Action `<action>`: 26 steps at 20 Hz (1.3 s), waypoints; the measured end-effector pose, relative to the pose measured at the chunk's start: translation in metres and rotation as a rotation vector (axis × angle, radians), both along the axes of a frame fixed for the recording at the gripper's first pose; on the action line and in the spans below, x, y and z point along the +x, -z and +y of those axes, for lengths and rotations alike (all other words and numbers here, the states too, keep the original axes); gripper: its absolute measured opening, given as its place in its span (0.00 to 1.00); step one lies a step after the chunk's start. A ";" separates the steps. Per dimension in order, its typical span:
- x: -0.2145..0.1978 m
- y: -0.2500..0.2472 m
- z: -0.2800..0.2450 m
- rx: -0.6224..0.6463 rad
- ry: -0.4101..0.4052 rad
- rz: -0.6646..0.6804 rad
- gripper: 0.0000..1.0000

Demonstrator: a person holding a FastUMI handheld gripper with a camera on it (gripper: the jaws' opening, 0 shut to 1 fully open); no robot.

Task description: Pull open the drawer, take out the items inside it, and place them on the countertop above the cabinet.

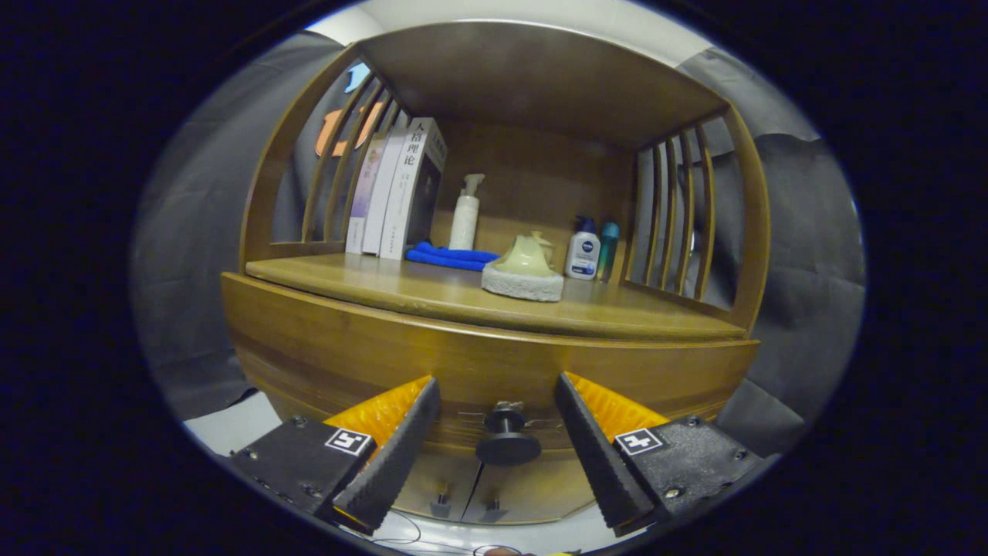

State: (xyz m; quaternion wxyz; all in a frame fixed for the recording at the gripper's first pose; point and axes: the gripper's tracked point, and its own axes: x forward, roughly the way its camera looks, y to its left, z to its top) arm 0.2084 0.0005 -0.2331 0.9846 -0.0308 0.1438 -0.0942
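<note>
The gripper [498,401] sits low in the frame with its fingers [401,448] spread wide, gripping nothing. The dark round knob [507,442] of the drawer [463,363] stands in the gap between them, clear of both fingers as far as I can see. The drawer front looks closed. Above it, mid-frame, the countertop [432,289] carries books [397,189] at upper left, a pump bottle [465,214], a blue cloth [450,256], a pale sponge [523,276] and two small bottles [590,249] toward the right.
</note>
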 end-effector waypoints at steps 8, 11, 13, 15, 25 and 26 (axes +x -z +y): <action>0.011 0.002 0.003 0.018 0.017 -0.018 1.00; 0.011 0.003 0.002 0.019 0.016 -0.002 1.00; 0.003 0.013 0.011 0.074 -0.041 0.113 1.00; -0.006 0.006 0.023 0.150 -0.077 0.122 1.00; -0.094 -0.082 0.027 0.209 -0.132 -0.007 1.00; -0.103 -0.091 0.029 0.209 -0.148 -0.030 1.00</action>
